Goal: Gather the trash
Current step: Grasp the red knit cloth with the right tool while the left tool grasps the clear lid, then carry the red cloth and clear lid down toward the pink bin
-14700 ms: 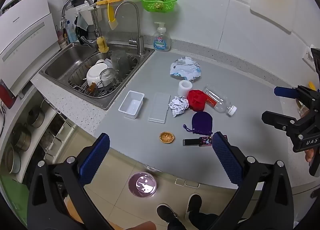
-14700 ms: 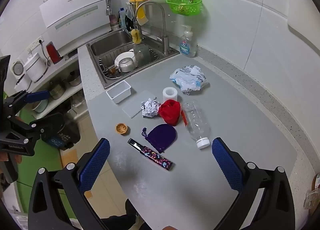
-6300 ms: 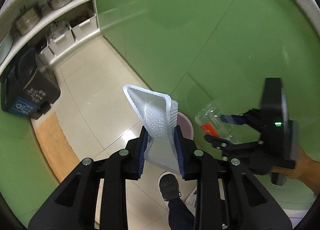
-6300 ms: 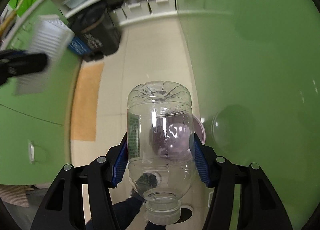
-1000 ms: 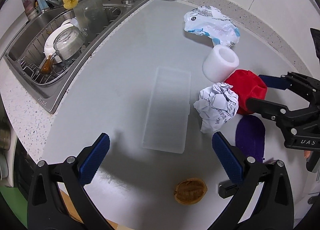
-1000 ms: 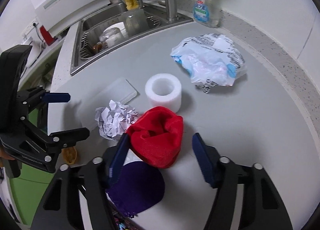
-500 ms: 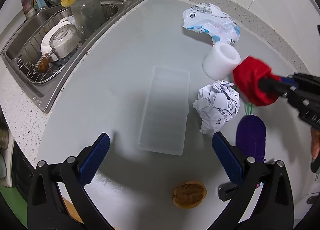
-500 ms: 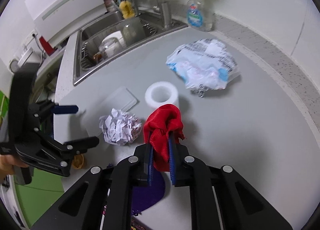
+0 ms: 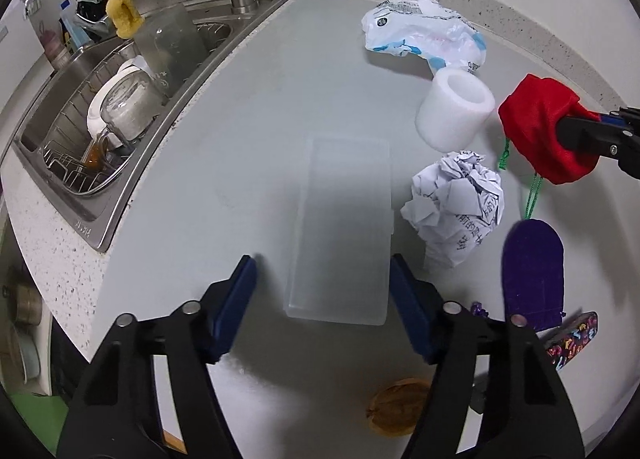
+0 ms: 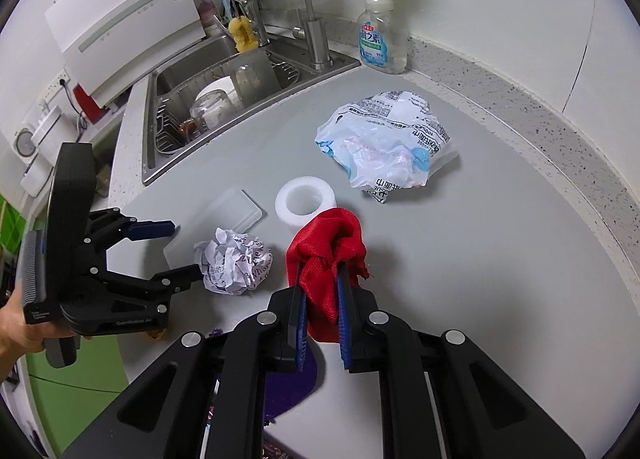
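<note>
Lifted off the counter, the red pouch (image 10: 326, 259) hangs pinched in the right tool (image 10: 322, 323); left tool (image 9: 320, 299) gapes empty.

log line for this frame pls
left tongs: open, straddling clear lid | right tongs: shut on red pouch, lifted

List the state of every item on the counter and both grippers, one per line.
right gripper: shut on the red pouch
red pouch: pinched, lifted off the counter
left gripper: open, straddling the clear lid's near end
clear lid: flat
paper ball: crumpled
foam roll: lying tilted
plastic bag: crumpled
purple pouch: flat
</note>
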Motion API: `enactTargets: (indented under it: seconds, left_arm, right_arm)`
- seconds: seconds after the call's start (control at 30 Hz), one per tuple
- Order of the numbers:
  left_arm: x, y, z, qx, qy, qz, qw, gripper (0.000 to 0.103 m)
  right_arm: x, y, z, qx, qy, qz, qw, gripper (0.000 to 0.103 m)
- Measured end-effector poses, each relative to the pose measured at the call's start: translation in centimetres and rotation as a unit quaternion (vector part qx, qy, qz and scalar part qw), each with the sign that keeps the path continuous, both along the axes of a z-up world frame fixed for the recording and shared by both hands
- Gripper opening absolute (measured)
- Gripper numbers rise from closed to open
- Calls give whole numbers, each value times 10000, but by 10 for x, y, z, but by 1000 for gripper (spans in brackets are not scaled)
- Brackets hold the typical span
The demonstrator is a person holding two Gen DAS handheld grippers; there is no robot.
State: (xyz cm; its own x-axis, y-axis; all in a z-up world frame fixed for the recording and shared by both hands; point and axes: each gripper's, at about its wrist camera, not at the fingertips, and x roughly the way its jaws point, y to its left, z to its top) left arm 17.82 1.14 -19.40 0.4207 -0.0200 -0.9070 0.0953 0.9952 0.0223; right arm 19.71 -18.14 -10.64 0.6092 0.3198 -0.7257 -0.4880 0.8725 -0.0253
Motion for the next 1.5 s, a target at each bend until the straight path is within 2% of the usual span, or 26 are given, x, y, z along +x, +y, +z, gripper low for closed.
enactTargets:
  seconds: [0.17,0.47,0.97,1.2,1.5]
  left_arm:
    - [-3,-6,2,9,-38,-135,9999,50]
    - [-4,-4,8,-193,-51,-85,9998,49]
    - [-25,2,39,-226,-183,5,9996,49]
    - [-55,7,66,-255,-400,77,9988,48]
    - [-117,16,94,-253,-592,170,9978,47]
  right_arm:
    - [0,1,1,15,-9,-22,10000,12]
    - [-5,2,6,-1,-80,-18,10000,12]
    - [-29,5,18,-48,-260,69,9996,12]
    - [-58,12,25,-78,-395,169,9990,12]
    - [-102,32,19,-118,-409,406,9983,12]
